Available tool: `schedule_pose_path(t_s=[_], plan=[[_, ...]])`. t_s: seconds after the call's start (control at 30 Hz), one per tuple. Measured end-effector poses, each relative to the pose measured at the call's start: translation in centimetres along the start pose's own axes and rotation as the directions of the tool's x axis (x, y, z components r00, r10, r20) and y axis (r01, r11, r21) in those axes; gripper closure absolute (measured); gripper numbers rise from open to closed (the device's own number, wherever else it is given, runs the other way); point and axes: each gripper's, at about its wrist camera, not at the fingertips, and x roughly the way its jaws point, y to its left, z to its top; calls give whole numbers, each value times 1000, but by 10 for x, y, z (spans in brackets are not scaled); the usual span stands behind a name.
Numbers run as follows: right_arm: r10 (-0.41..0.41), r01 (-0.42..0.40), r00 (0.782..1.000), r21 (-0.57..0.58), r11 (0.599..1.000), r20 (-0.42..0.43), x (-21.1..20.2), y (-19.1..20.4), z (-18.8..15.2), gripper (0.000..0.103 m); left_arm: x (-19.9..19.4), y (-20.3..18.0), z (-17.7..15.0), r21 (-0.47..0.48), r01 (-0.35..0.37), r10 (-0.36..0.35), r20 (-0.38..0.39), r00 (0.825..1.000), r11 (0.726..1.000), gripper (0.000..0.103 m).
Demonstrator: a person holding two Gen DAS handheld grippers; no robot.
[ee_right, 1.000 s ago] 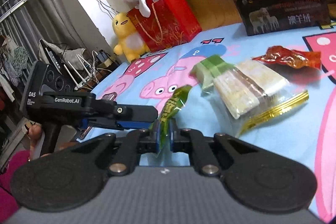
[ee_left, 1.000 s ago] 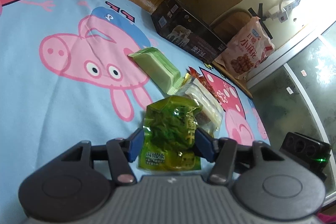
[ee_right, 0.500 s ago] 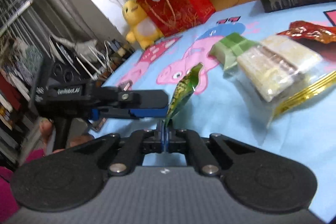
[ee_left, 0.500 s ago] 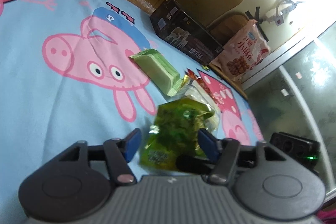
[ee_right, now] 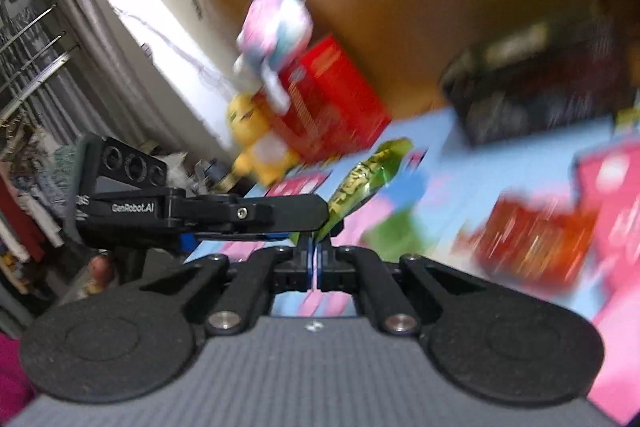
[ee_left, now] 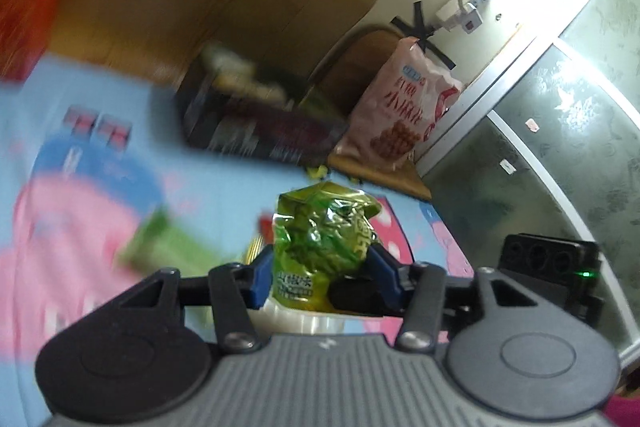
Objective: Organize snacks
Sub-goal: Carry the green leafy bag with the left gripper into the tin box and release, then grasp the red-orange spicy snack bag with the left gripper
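Crinkly green foil snack packet [ee_left: 326,247] stands upright, long axis rising toward black open box [ee_left: 256,123]; right gripper [ee_right: 315,263] clamps its bottom seam, left gripper [ee_left: 322,277] closing across its flanks.

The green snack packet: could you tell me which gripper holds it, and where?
The right gripper pinches the green snack packet by its bottom edge; the left gripper is closing around its sides.

Likely bedroom: cartoon bedsheet [ee_left: 224,203], plush toys [ee_right: 276,27]
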Motion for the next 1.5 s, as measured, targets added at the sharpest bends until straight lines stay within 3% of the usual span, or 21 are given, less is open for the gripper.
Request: schedule_pose_path(t_s=[0.17, 0.4, 0.47, 0.53, 0.7, 0.77, 0.83, 0.97, 1.17, 1.3, 1.37, 1.5], plan=[[-104, 103, 993, 7, 995, 51, 10, -42, 58, 96, 54, -23, 69, 124, -48, 47, 11, 999, 991, 54], [-255, 255, 966, 14, 967, 43, 42, -103, 101, 90, 142, -13, 126, 127, -85, 88, -15, 996, 988, 54], [-328, 329, 944, -37, 943, 35, 51, -107, 105, 84, 160, -7, 131, 120, -113, 116, -21, 993, 986, 52], [-426, 429, 903, -110, 896, 54, 62, -104, 105, 68, 172, 1, 134, 103, -145, 149, -28, 989, 984, 49], [-486, 508, 860, -171, 844, 155, 44, -94, 89, 67, 163, 6, 127, 100, -142, 144, -10, 990, 985, 48], [-454, 478, 873, -122, 870, 179, 23, -91, 79, 67, 147, 4, 117, 124, -154, 154, 10, 988, 980, 48], [-399, 414, 903, -79, 907, 158, 3, -88, 61, 67, 128, 2, 101, 154, -158, 158, 13, 987, 975, 48], [-338, 336, 939, 40, 941, 55, -23, -90, 18, 67, 106, 4, 58, 144, -122, 135, -80, 988, 982, 47], [-300, 297, 953, 296, 908, -35, -46, -97, -34, 67, 110, 24, 17, 31, -111, 115, -230, 966, 993, 43], [-258, 249, 966, 371, 895, -26, -28, -94, -33, 70, 114, 26, 15, -55, -87, 72, -237, 969, 995, 41], [-275, 269, 961, 348, 898, -34, -14, -90, -30, 77, 121, 20, 13, -62, -90, 73, -243, 967, 994, 46], [-279, 263, 960, 369, 891, -13, -8, -86, -29, 94, 125, 4, 9, -7, -182, 177, -207, 962, 983, 68]])
